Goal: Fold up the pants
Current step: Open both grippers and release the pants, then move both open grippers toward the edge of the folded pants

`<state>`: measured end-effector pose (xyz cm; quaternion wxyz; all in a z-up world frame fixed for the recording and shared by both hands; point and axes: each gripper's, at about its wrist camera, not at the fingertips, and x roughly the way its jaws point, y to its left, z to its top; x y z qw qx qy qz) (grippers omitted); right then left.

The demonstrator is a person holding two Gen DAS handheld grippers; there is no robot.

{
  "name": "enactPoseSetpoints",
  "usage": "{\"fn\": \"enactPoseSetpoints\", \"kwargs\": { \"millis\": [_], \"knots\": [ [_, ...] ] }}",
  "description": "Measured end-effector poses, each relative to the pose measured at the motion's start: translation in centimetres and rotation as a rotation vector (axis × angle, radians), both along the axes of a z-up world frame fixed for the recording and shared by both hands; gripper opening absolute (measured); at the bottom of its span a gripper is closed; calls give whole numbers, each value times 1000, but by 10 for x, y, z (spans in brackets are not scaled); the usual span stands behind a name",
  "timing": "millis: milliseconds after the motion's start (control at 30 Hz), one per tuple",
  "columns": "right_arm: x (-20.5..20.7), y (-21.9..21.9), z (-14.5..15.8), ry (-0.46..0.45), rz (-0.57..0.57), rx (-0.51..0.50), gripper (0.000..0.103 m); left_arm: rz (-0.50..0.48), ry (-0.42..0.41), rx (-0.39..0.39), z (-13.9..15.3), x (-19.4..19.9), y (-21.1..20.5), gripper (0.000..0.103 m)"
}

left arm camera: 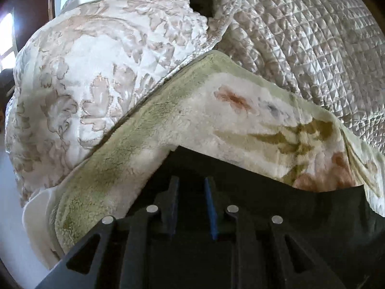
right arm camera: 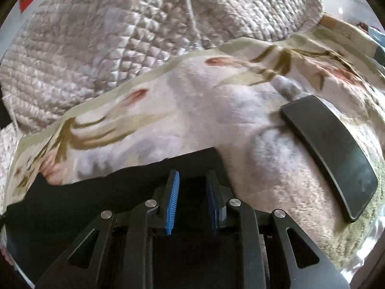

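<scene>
Nearest in each wrist view are the fingers with blue pads, a narrow gap showing between them. The left gripper [left arm camera: 191, 180] and the right gripper [right arm camera: 191, 174] both sit over the black pants [left arm camera: 276, 207], which fill the lower part of each picture; whether the pads pinch a fold of the dark cloth or merely stand above it cannot be made out. The pants' upper edge runs across a fleecy flowered blanket [left arm camera: 240, 130], ending at a corner just ahead of each gripper. In the right view a dark phone [right arm camera: 329, 154] lies on the blanket to the right, near the pants but apart from them. Beyond the blanket's green border lie a quilted cover [left arm camera: 312, 36] and a patterned bedspread [left arm camera: 96, 72]. The pants' lower part is cut off by the grippers' frames.
</scene>
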<state>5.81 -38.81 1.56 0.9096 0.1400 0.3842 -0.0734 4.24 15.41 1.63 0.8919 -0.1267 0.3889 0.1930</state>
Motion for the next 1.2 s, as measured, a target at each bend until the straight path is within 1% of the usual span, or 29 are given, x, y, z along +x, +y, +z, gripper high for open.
{"fn": "enactPoseSetpoints", "kwargs": {
  "millis": [100, 167, 267, 333, 400, 467, 533, 567, 600, 633, 667, 700, 767, 867, 933, 1033, 1067, 1133, 1200],
  "knots": [
    [-5, 5, 10, -20, 38, -20, 23, -32, -21, -23, 7, -2, -10, 25],
    [-7, 15, 17, -42, 89, -37, 23, -83, -29, -30, 11, -4, -24, 25],
    [-10, 38, 19, -36, 167, -67, 23, -163, -30, -44, 13, -9, -48, 25],
    [-12, 54, 15, -26, 223, -62, 23, -233, -19, -47, 13, -13, -70, 27],
    [-20, 80, 10, -18, 312, -51, 24, -300, -16, -38, 12, -21, -93, 30],
    [-29, 107, 6, -23, 375, -81, 24, -346, -16, -35, 10, -30, -109, 31],
    [-41, 131, -2, -12, 447, -87, 24, -375, -3, -34, 5, -36, -121, 36],
    [-45, 136, -8, -2, 468, -95, 32, -389, 12, -41, 0, -38, -125, 41],
    [-49, 141, -14, 2, 476, -116, 41, -400, 39, -45, -6, -38, -128, 43],
    [-54, 144, -18, -11, 483, -139, 42, -403, 39, -15, -8, -42, -133, 43],
    [-60, 146, -19, -31, 483, -160, 45, -411, 30, 15, -6, -46, -136, 45],
    [-63, 147, -18, -30, 482, -173, 47, -424, 33, 24, -5, -49, -139, 47],
    [-69, 146, -15, -24, 479, -178, 47, -428, 32, 5, -2, -55, -139, 47],
    [-84, 139, -5, -51, 461, -169, 47, -421, 26, -8, 1, -63, -136, 47],
    [-91, 137, -5, -57, 456, -175, 47, -416, 29, -18, -1, -68, -135, 47],
    [-97, 132, -18, -12, 438, -191, 47, -407, 47, -2, -7, -73, -135, 47],
    [-102, 131, -18, -26, 442, -193, 47, -405, 47, -1, -6, -75, -134, 47],
    [-106, 131, -14, -21, 441, -206, 47, -397, 52, -5, -5, -78, -131, 47],
    [-109, 130, -11, -20, 433, -197, 47, -380, 54, -10, -2, -81, -127, 47]
  ]
}}
